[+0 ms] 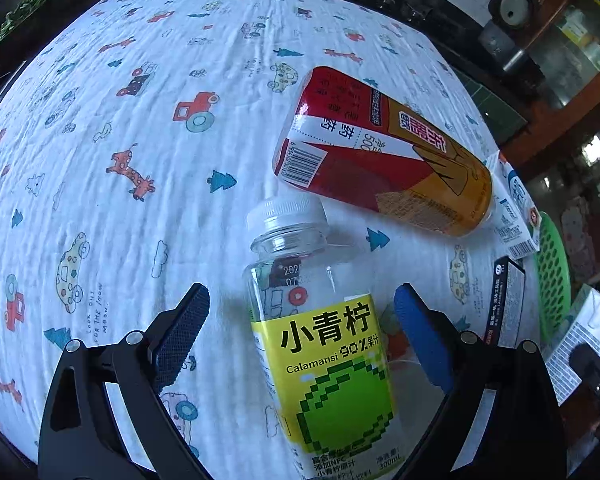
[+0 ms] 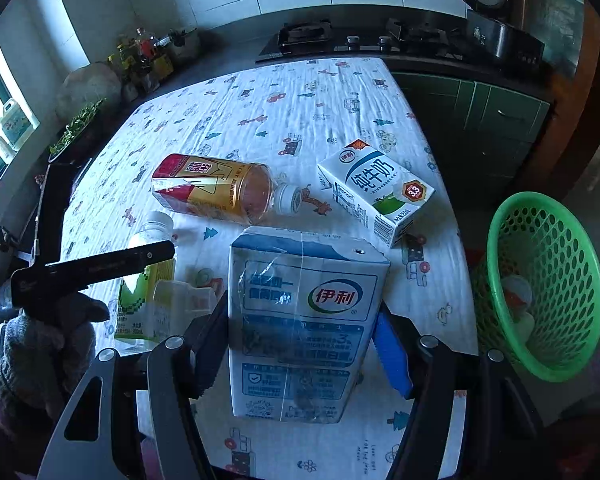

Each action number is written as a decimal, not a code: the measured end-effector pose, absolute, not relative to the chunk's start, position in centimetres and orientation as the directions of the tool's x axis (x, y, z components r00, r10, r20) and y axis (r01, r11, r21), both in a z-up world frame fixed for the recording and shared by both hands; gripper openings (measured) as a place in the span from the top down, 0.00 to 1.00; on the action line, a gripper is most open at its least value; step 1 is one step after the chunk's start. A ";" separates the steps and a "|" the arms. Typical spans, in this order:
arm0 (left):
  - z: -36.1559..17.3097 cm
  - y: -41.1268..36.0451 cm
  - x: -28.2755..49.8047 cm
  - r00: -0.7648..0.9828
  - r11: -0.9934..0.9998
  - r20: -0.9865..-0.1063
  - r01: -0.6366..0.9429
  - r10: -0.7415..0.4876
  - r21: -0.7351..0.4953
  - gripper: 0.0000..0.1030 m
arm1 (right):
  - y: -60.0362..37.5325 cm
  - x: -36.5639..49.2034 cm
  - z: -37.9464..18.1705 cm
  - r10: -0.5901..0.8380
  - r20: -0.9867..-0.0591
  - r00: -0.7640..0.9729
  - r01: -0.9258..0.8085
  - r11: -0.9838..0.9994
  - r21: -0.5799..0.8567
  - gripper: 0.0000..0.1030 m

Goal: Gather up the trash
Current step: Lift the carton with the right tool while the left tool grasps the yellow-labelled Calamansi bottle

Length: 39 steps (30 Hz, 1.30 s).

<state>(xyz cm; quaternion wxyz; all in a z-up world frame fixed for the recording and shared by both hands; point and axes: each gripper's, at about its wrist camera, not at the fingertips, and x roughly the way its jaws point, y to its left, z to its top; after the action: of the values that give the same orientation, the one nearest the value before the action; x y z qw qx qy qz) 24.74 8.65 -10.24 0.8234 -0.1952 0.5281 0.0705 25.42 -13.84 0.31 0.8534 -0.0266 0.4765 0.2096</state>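
My left gripper is open, its fingers on either side of an empty clear bottle with a yellow-green calamansi label and white cap, lying on the patterned cloth; the pads stand clear of it. My right gripper is shut on a blue-and-white Yili milk carton, held above the table. A red-and-gold tea bottle lies beyond the clear bottle and shows in the right wrist view. A smaller milk carton lies at the table's right.
A green plastic basket with some trash inside stands off the table's right edge. The table has a white cloth with cars and giraffes. A stove and counter run along the far side. My gloved left hand shows at left.
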 end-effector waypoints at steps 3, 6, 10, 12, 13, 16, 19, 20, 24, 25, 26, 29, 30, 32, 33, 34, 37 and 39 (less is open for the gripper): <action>-10.8 8.2 24.8 0.409 0.917 -0.908 -0.324 -0.084 -0.231 0.14 | -14.4 24.7 0.6 0.340 -0.813 0.473 -0.385 0.910 0.156 0.39; -10.8 8.0 24.5 0.410 0.924 -0.910 -0.321 -0.063 -0.208 0.23 | -15.0 24.2 0.6 0.351 -0.806 0.476 -0.383 0.908 0.169 0.39; -10.4 8.1 24.2 0.423 0.921 -0.901 -0.307 -0.092 -0.238 0.38 | -15.8 23.7 0.4 0.357 -0.802 0.478 -0.373 0.910 0.183 0.39; -10.1 8.1 23.9 0.424 0.924 -0.901 -0.302 -0.089 -0.233 0.39 | -16.2 23.6 0.3 0.359 -0.799 0.482 -0.364 0.912 0.190 0.39; -10.0 8.1 23.7 0.433 0.926 -0.897 -0.293 -0.094 -0.238 0.40 | -16.5 23.5 0.2 0.361 -0.798 0.482 -0.360 0.912 0.195 0.39; -9.2 8.5 22.8 0.454 0.931 -0.885 -0.267 -0.107 -0.250 0.42 | -17.2 23.2 0.2 0.368 -0.791 0.489 -0.347 0.914 0.210 0.39; -7.6 8.9 21.9 0.483 0.936 -0.867 -0.232 -0.124 -0.263 0.43 | -18.5 23.0 0.5 0.372 -0.780 0.503 -0.327 0.918 0.226 0.39; -7.0 9.1 21.5 0.491 0.937 -0.861 -0.222 -0.130 -0.268 0.43 | -19.0 23.0 0.6 0.372 -0.776 0.509 -0.319 0.919 0.231 0.39; -4.2 9.4 20.7 0.519 0.939 -0.838 -0.174 -0.169 -0.296 0.43 | -21.1 22.9 1.4 0.364 -0.759 0.540 -0.281 0.928 0.245 0.39; -3.6 9.3 20.6 0.527 0.941 -0.832 -0.160 -0.174 -0.298 0.43 | -21.8 23.0 1.7 0.358 -0.753 0.551 -0.268 0.931 0.247 0.39; -2.5 9.0 20.5 0.541 0.944 -0.822 -0.138 -0.180 -0.298 0.43 | -22.5 23.1 2.0 0.352 -0.748 0.563 -0.254 0.935 0.248 0.39; 0.2 7.8 21.0 0.568 0.946 -0.793 -0.070 -0.223 -0.316 0.43 | -25.2 23.5 2.7 0.315 -0.735 0.600 -0.199 0.949 0.244 0.39; 0.9 7.2 21.3 0.574 0.946 -0.783 -0.044 -0.240 -0.322 0.43 | -26.4 23.8 2.8 0.296 -0.733 0.613 -0.171 0.955 0.243 0.39; 2.4 5.4 22.4 0.581 0.940 -0.763 0.014 -0.284 -0.340 0.43 | -28.7 24.2 3.0 0.266 -0.729 0.631 -0.126 0.962 0.242 0.39; 2.8 4.6 22.8 0.580 0.938 -0.757 0.034 -0.301 -0.346 0.43 | -29.9 24.6 3.0 0.241 -0.727 0.642 -0.098 0.967 0.234 0.39; 3.3 3.5 23.4 0.580 0.934 -0.749 0.062 -0.321 -0.352 0.43 | -30.8 24.8 3.0 0.216 -0.728 0.651 -0.071 0.972 0.224 0.39; 4.4 0.2 25.3 0.580 0.922 -0.725 0.135 -0.371 -0.363 0.43 | -34.4 26.0 2.2 0.167 -0.729 0.663 0.010 0.973 0.232 0.39; 5.0 -2.3 26.8 0.573 0.906 -0.707 0.185 -0.414 -0.381 0.43 | -36.4 26.7 1.5 0.123 -0.728 0.674 0.059 0.974 0.220 0.39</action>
<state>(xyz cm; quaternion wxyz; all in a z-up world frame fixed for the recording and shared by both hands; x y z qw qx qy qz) 26.78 -2.32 4.96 0.8767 -0.1334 0.4295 -0.1706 26.75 -36.38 1.51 0.9078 0.1131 0.4034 0.0177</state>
